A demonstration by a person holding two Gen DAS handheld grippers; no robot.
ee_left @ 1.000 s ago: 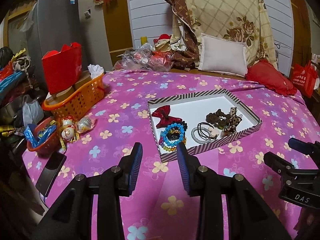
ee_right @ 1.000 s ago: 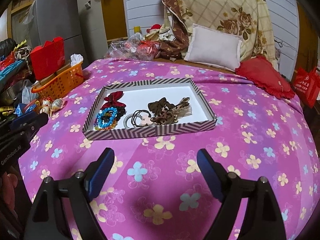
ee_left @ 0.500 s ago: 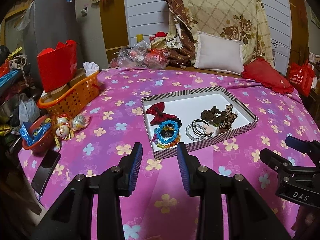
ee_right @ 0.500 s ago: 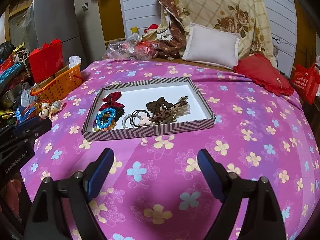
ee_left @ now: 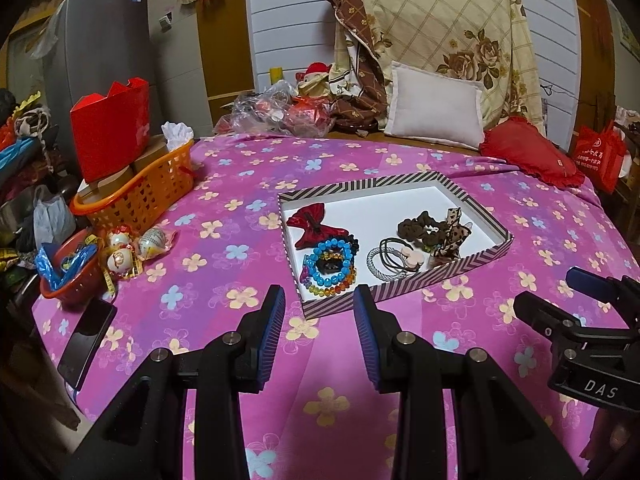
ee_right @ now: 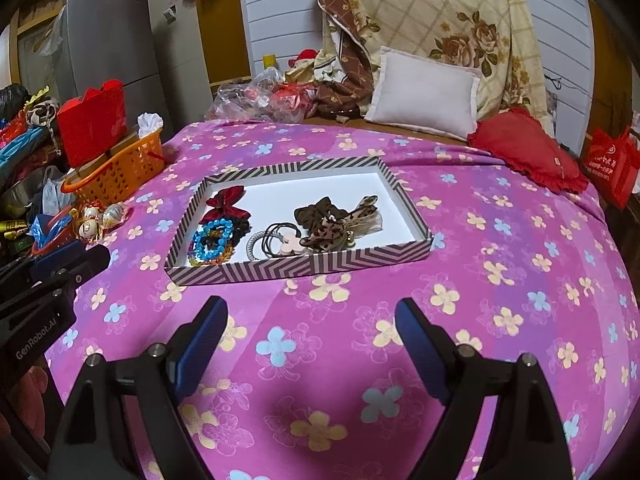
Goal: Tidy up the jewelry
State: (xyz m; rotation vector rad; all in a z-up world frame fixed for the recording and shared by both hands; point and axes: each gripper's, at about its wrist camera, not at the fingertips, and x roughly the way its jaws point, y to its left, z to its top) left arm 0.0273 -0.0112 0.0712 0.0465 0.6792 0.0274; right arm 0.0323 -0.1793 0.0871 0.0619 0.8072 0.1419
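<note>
Left claw (ee_left: 319,330): jaws partly apart, empty; tray (ee_left: 404,282) just ahead on the bed (ee_left: 240,200), holding a red bow (ee_left: 316,226), beads (ee_left: 330,266), hair ties (ee_left: 394,260). Only this view shows a phone (ee_left: 86,342) to its left. Right claw (ee_right: 310,350): jaws wide, empty; tray (ee_right: 296,266) ahead-left; only here is the tray's near wall fully visible.

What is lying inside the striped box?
Inside the striped box: red bow, blue bead bracelet, hair ties, brown scrunchie, leopard bow. What they cover is hidden.
</note>
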